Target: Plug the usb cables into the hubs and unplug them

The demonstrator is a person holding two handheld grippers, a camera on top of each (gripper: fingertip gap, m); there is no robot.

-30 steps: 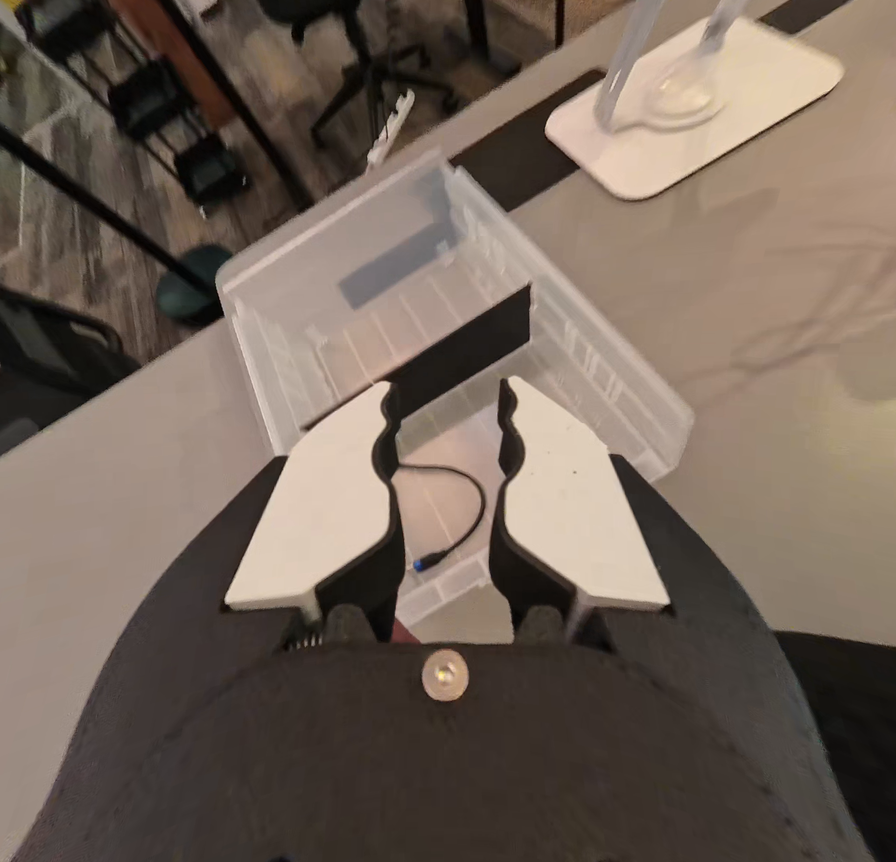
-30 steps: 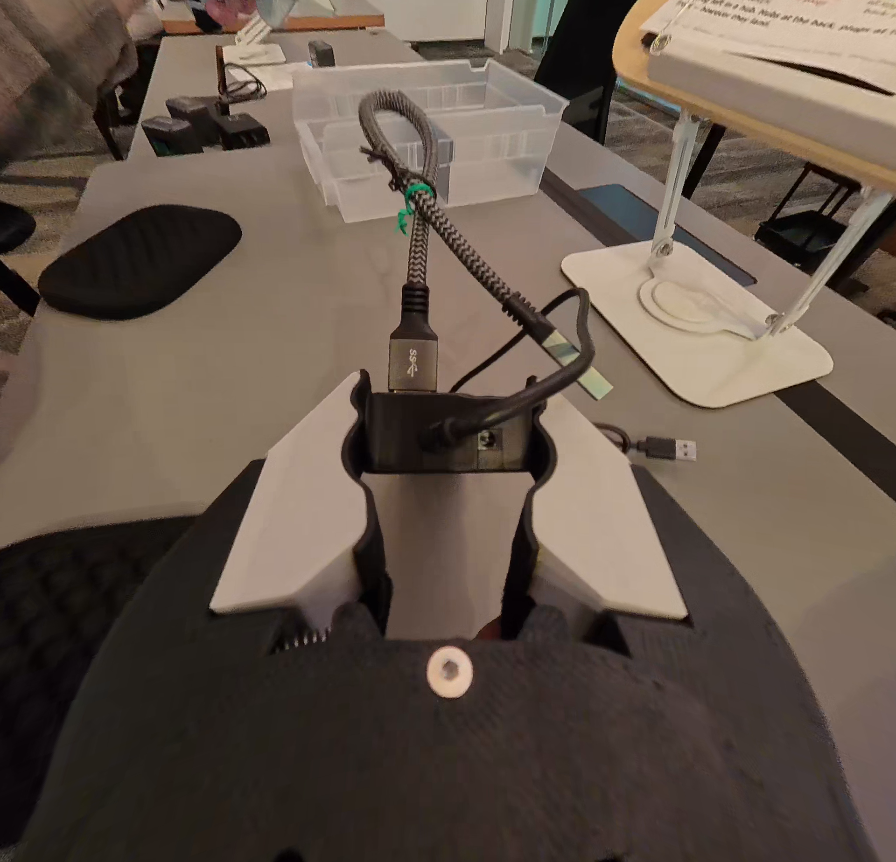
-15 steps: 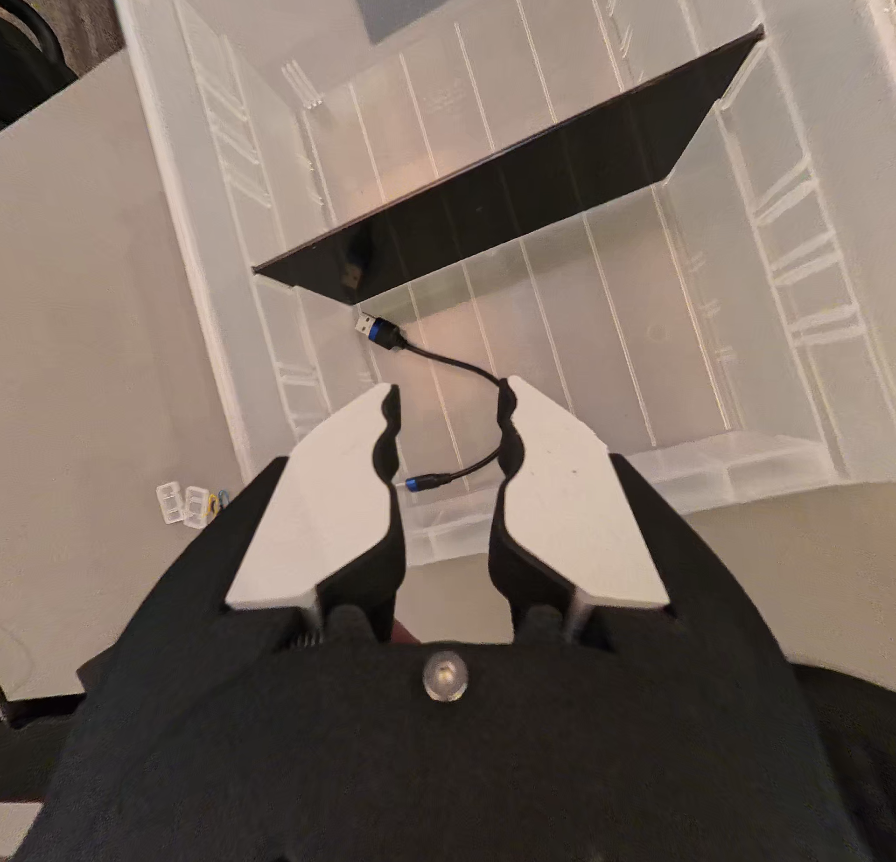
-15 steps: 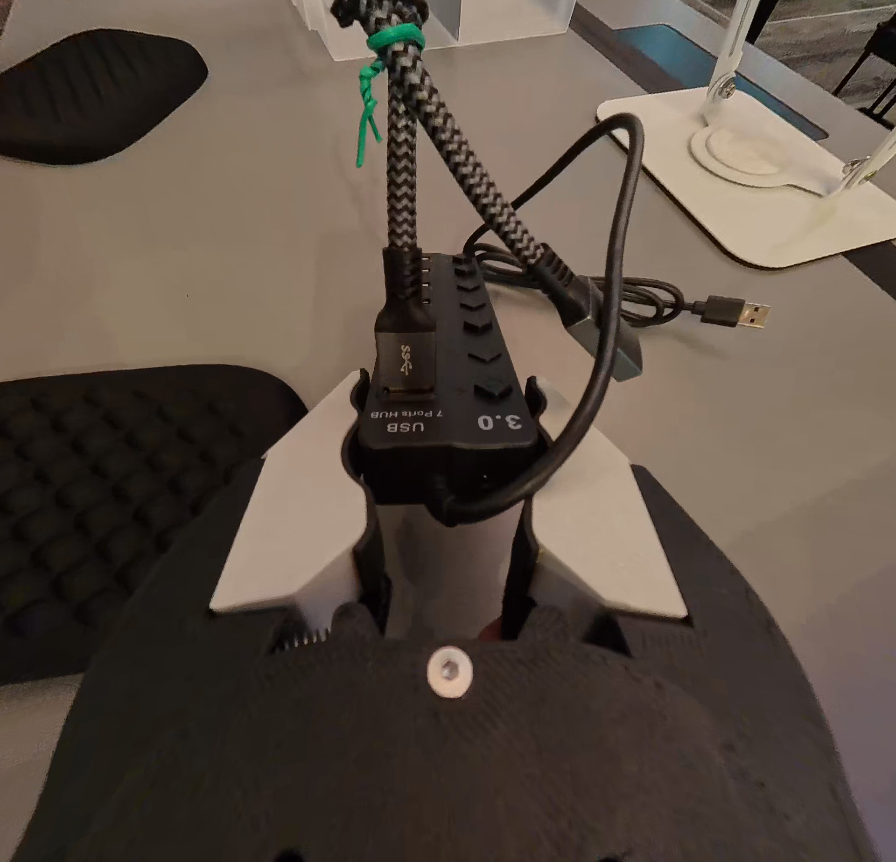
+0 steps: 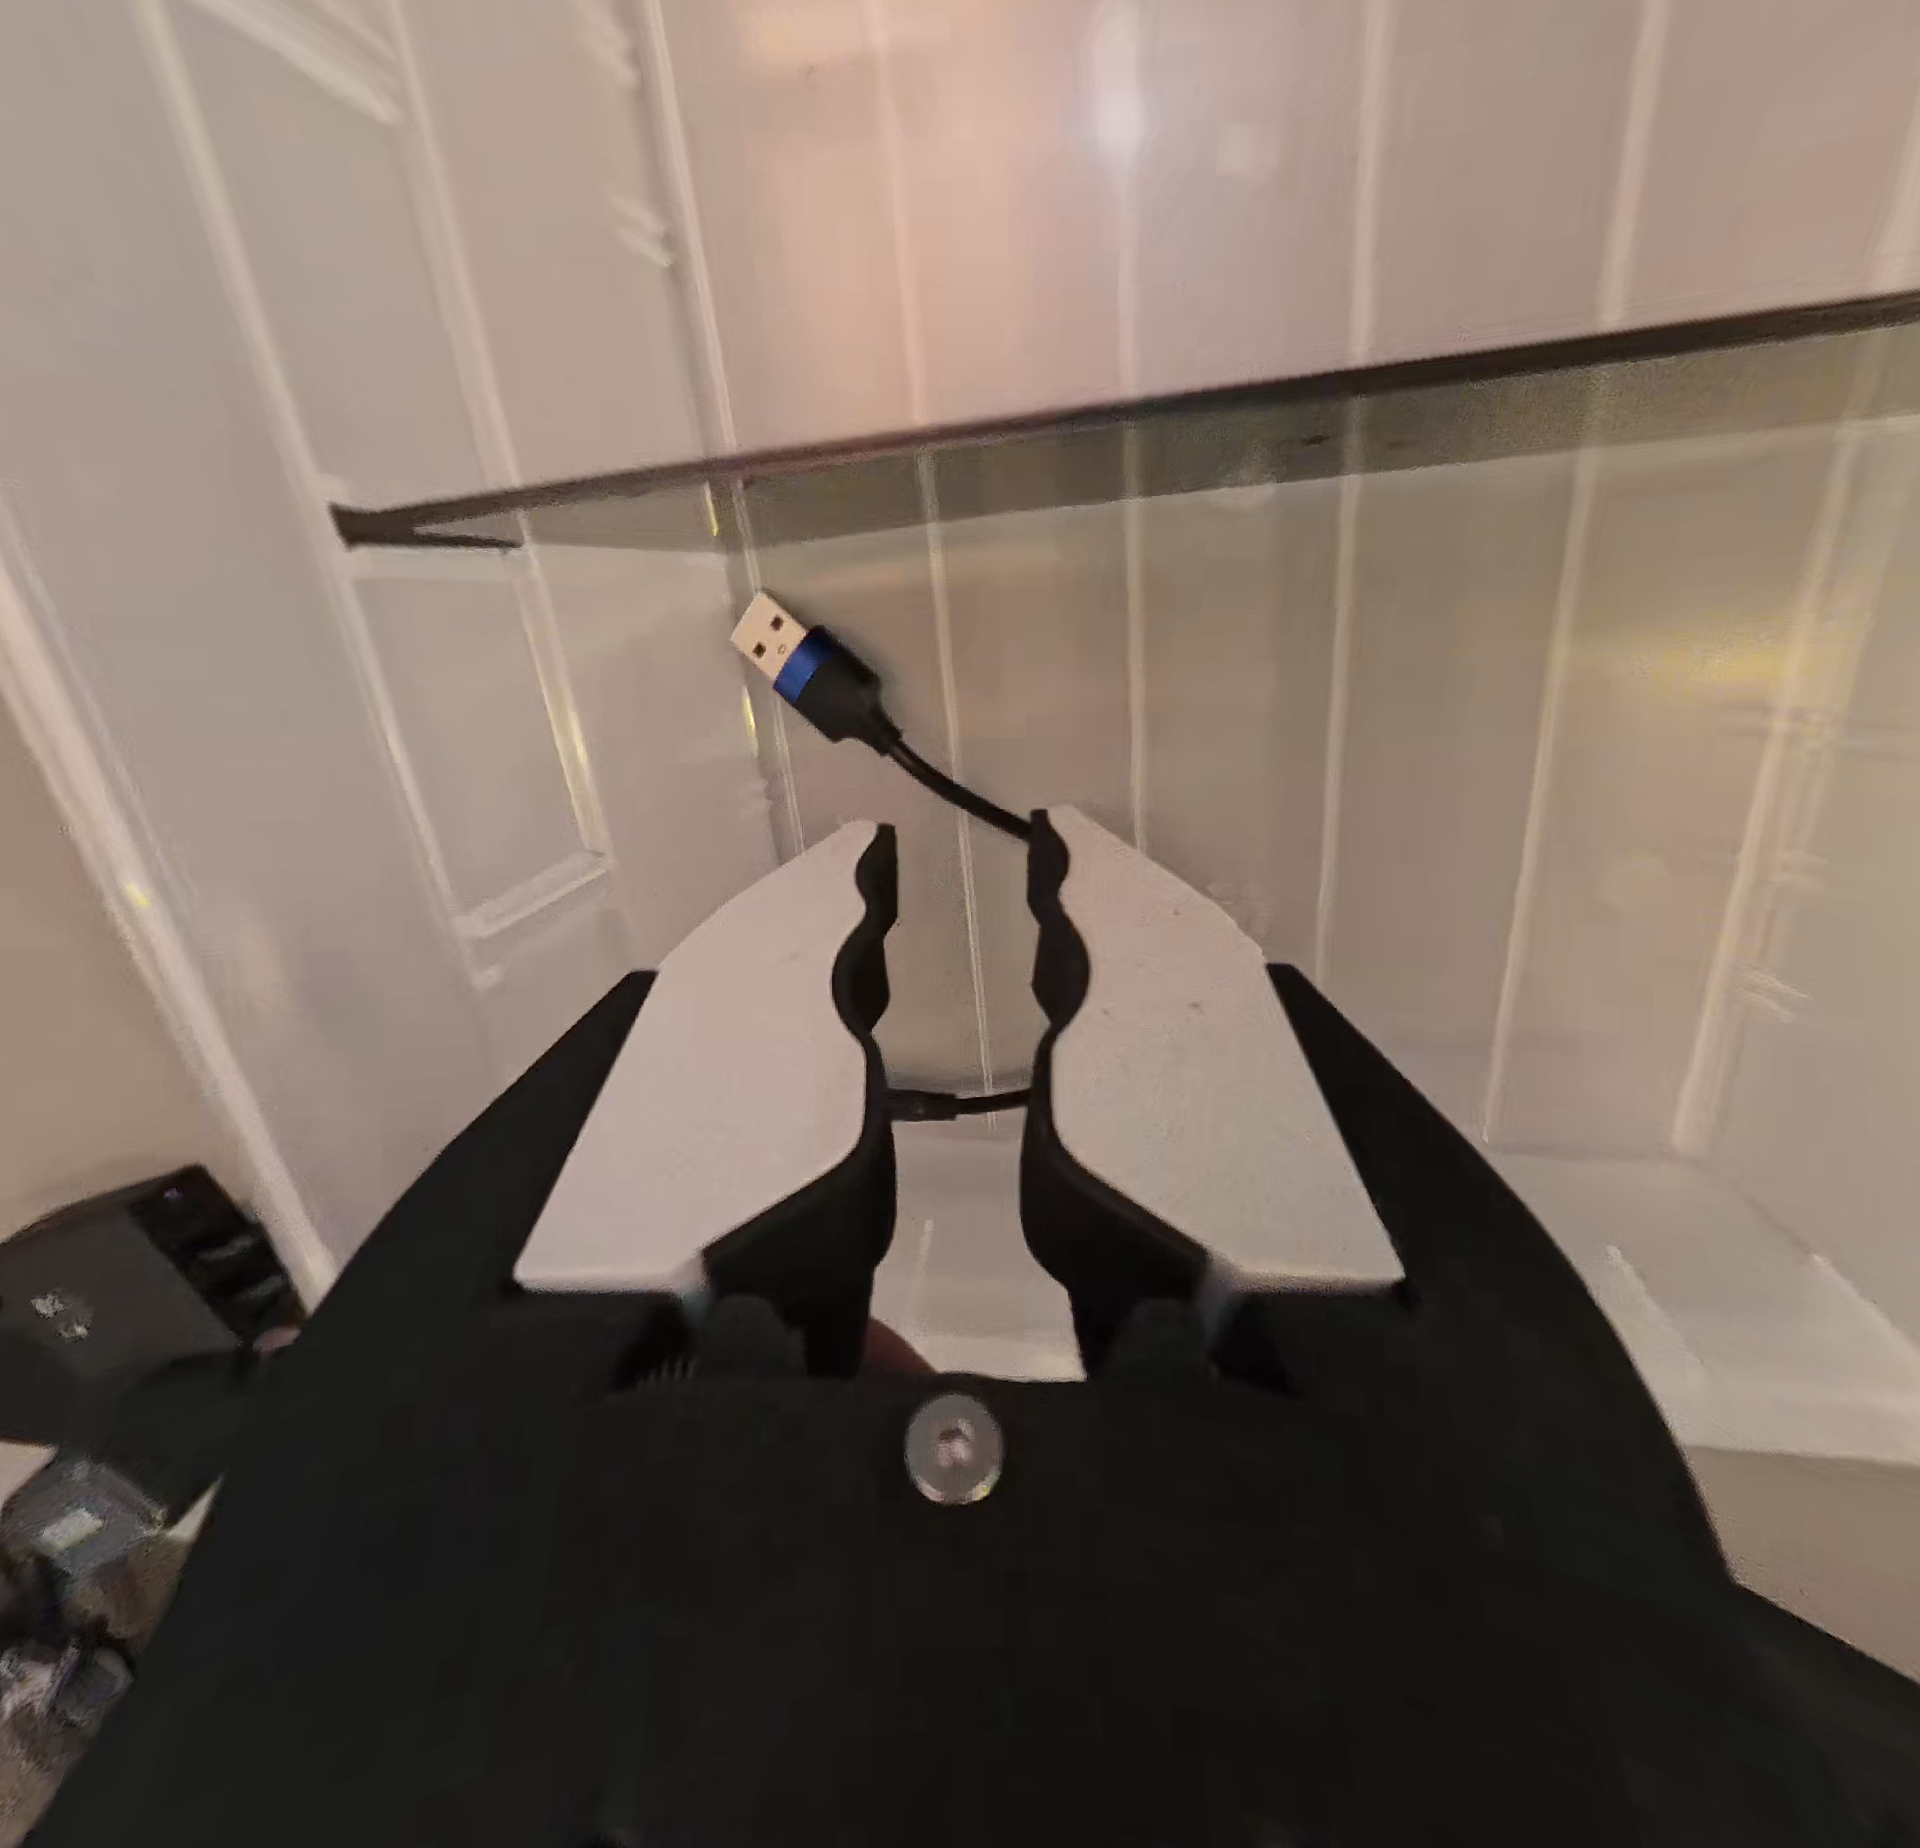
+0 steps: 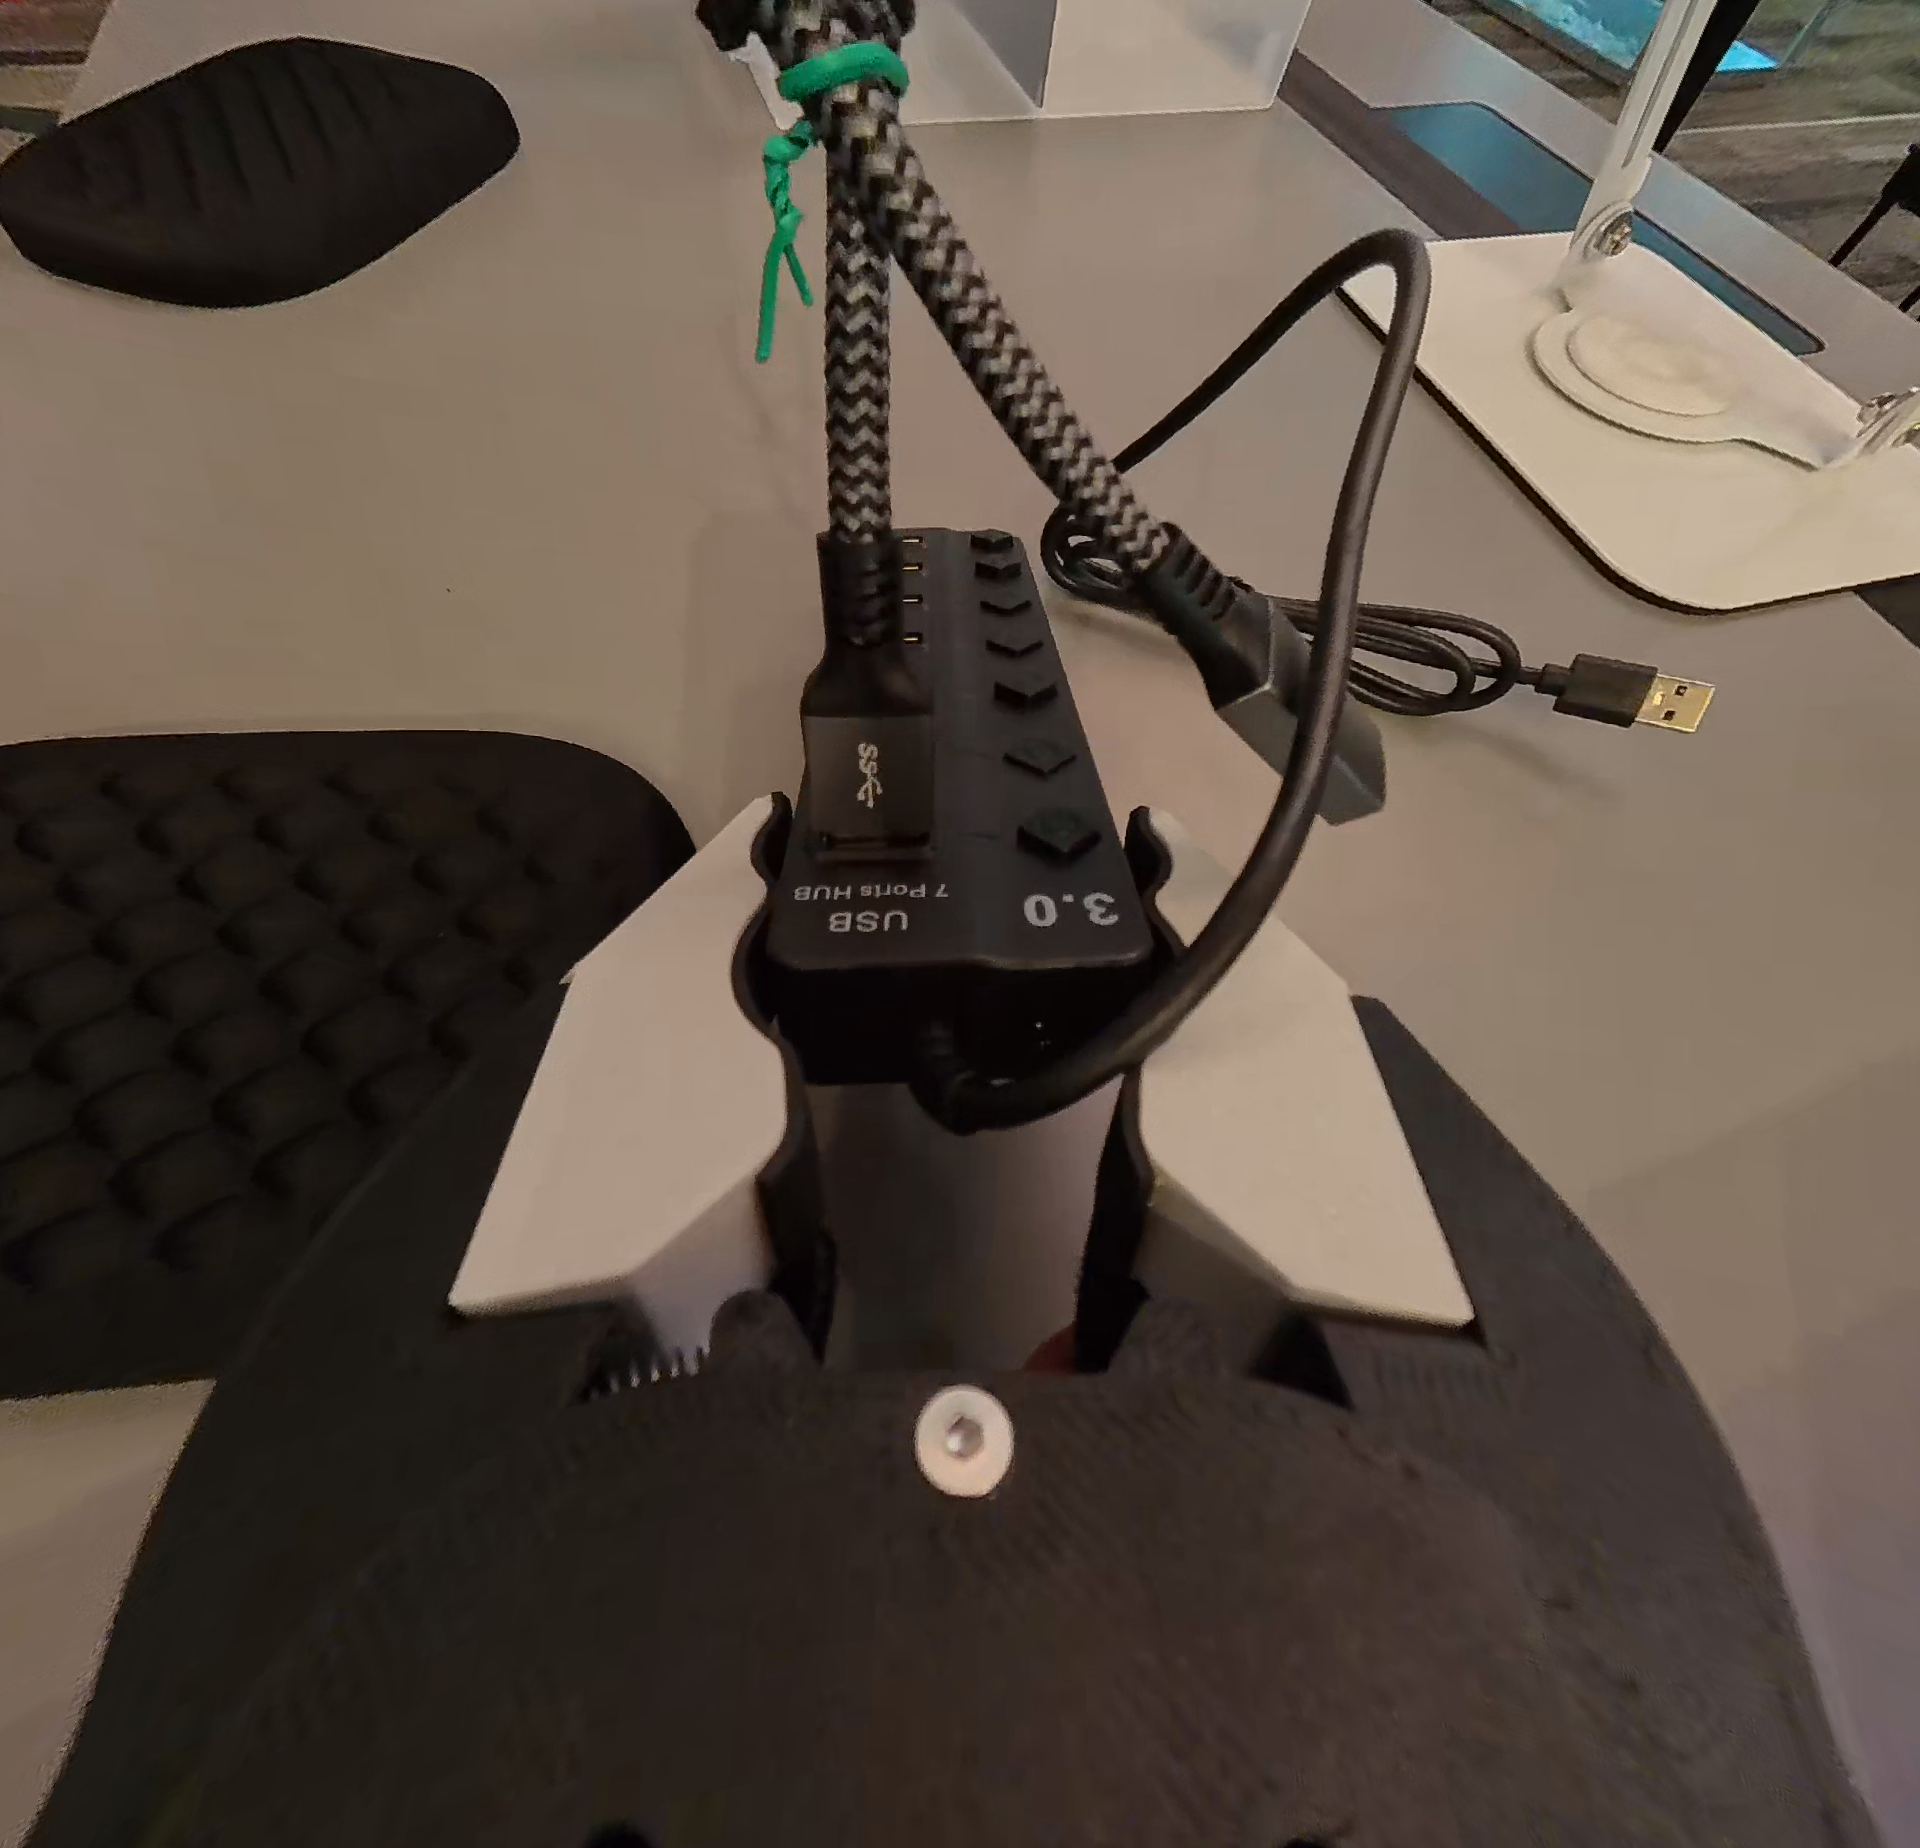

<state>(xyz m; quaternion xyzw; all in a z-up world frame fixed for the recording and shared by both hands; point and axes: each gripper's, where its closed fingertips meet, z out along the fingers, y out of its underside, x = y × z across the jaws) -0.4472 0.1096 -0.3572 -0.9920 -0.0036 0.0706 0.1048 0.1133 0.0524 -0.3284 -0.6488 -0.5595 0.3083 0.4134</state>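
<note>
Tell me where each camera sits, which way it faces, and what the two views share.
Left wrist view: behind the left tool, facing down into a clear plastic bin at a short black USB cable; its open white fingers show.
Right wrist view: behind the right tool, facing along the grey table; it clamps a black USB hub.
Shared: the bin.

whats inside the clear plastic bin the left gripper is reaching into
A short black usb cable with a blue-ringed plug lies on the bin floor before a dark divider. The left gripper fingers cover the cable's middle.
</note>
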